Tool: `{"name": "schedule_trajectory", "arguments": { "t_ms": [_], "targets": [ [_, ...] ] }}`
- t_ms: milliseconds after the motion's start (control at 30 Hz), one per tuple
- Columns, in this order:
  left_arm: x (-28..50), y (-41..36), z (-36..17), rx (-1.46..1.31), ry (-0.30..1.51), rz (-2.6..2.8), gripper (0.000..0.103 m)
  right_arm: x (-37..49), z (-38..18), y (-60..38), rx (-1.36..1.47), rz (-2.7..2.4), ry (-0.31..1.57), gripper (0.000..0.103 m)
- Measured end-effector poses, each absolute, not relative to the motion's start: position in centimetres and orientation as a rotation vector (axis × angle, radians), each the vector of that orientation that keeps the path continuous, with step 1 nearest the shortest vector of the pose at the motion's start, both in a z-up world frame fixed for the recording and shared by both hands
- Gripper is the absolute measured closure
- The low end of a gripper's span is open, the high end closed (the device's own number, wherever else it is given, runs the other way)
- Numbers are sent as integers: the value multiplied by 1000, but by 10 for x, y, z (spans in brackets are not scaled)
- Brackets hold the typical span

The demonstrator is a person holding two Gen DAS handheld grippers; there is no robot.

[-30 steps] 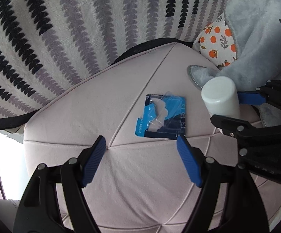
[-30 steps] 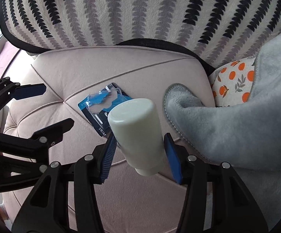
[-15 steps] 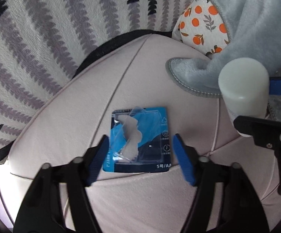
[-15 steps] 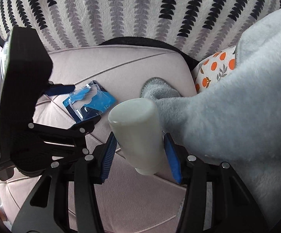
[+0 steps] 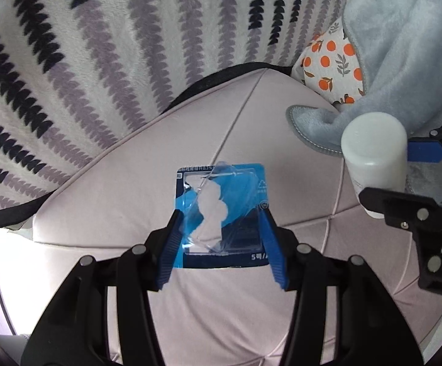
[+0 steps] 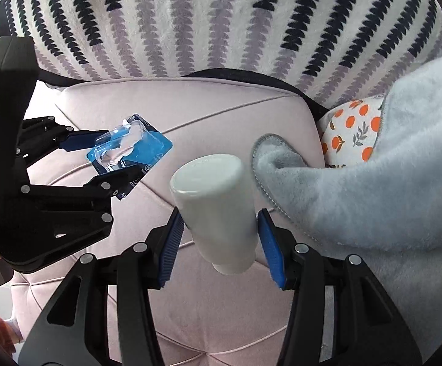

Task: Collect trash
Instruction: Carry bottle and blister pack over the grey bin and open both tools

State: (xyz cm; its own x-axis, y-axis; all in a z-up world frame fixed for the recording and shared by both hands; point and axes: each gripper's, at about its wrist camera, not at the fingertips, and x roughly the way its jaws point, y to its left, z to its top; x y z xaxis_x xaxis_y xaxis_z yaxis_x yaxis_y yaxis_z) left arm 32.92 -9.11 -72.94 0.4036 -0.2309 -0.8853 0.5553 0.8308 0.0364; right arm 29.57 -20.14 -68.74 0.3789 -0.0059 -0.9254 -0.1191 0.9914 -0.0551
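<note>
While the left claw (image 5: pixel 221 238) points steeply down at the pink cushion (image 5: pixel 129 189), its two blue pads pinch the side edges of a blue card package (image 5: pixel 221 210) with a torn clear plastic bubble on it. The bubble looks empty (only a white patch shows through it). In the right wrist view the package (image 6: pixel 129 149) hangs lifted off the cushion, between the pads of the left claw (image 6: pixel 105 155).

The right claw (image 6: pixel 221 241) also points steeply down and presses its pads on the sides of a white bottle (image 6: pixel 214 195), held upside down with its neck toward the camera; what is inside I cannot tell. The bottle is near the package, to its right.

Just beside the bottle lies a grey fleece blanket (image 6: pixel 358 183), partly covering a pillow with orange fruit print (image 6: pixel 352 131). Behind the cushion stands a striped fabric backrest (image 6: pixel 221 21).
</note>
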Motion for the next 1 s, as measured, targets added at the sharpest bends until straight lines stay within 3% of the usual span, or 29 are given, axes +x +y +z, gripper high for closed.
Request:
{"name": "schedule_trajectory", "arguments": {
  "t_ms": [433, 733, 1000],
  "targets": [
    [291, 83, -631, 236, 1103, -286, 52, 303, -592, -57, -216, 325, 1185, 55],
    [261, 224, -534, 125, 1093, -32, 52, 294, -520, 84, -297, 563, 1164, 55],
    [215, 365, -479, -47, 1101, 272, 52, 289, -461, 224, -347, 795, 1099, 55]
  ]
}}
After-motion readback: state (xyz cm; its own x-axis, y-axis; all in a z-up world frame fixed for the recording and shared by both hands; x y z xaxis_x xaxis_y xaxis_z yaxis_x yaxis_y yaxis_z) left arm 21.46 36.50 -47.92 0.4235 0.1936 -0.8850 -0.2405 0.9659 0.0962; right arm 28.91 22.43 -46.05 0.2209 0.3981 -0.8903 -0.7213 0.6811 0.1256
